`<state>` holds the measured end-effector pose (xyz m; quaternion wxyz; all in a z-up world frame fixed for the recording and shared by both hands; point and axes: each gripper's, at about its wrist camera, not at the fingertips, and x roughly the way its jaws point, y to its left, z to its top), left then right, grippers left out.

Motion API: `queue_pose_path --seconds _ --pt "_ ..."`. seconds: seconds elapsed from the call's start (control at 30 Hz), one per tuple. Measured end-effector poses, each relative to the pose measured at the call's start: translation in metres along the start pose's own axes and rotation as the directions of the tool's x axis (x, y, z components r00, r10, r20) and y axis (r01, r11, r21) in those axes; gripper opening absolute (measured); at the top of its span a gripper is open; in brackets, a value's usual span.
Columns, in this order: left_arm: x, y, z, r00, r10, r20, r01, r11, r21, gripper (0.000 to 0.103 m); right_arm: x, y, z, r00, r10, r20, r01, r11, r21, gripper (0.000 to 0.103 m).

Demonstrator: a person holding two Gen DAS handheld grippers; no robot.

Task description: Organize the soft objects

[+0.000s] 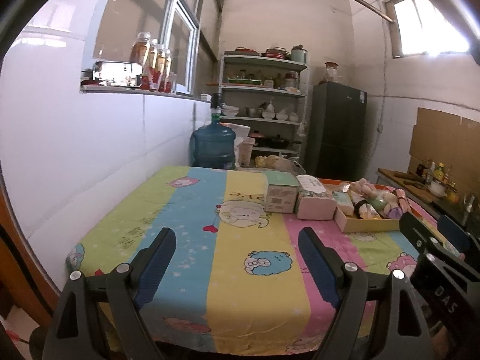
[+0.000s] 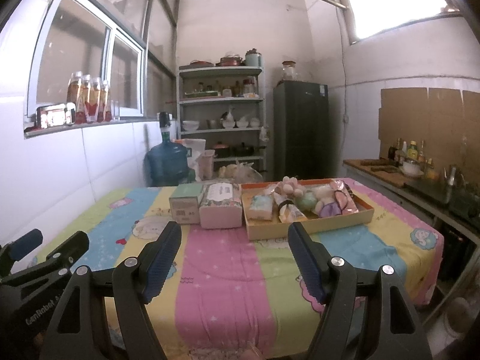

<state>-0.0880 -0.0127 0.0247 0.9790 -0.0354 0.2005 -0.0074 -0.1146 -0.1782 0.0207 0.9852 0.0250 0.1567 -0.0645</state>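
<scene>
A shallow cardboard tray (image 2: 309, 228) with an orange inner rim sits at the far side of the table. Several soft things lie in it: a pink plush toy (image 2: 289, 187), a green ball (image 2: 306, 201), a pale blue packet (image 2: 261, 205). The same tray (image 1: 372, 225) shows at the right in the left wrist view. Left of the tray stand a pink tissue pack (image 2: 221, 208) and a green box (image 2: 185, 202). My left gripper (image 1: 237, 240) hovers open over the near table edge, nothing between its fingers. My right gripper (image 2: 234, 232) is open too, short of the tray.
The table wears a striped cartoon tablecloth (image 2: 219, 270). Behind it stand a blue water jug (image 2: 166, 162), a metal shelf of dishes (image 2: 220, 114) and a dark fridge (image 2: 300, 126). A counter with bottles (image 2: 411, 156) runs along the right wall. White tiled wall on the left.
</scene>
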Motion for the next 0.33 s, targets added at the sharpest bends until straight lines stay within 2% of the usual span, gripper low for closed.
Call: queue_pose_path --seconds 0.1,0.33 --pt "-0.0027 0.0015 0.0006 1.000 0.012 0.018 -0.012 1.000 -0.001 0.090 -0.0005 -0.0002 0.0003 1.000 -0.003 0.003 0.003 1.000 -0.001 0.075" --pt "-0.0051 0.0033 0.0000 1.000 -0.020 0.023 0.020 1.000 -0.006 0.090 -0.0014 0.0003 -0.0014 1.000 -0.002 0.002 0.002 1.000 -0.003 0.075"
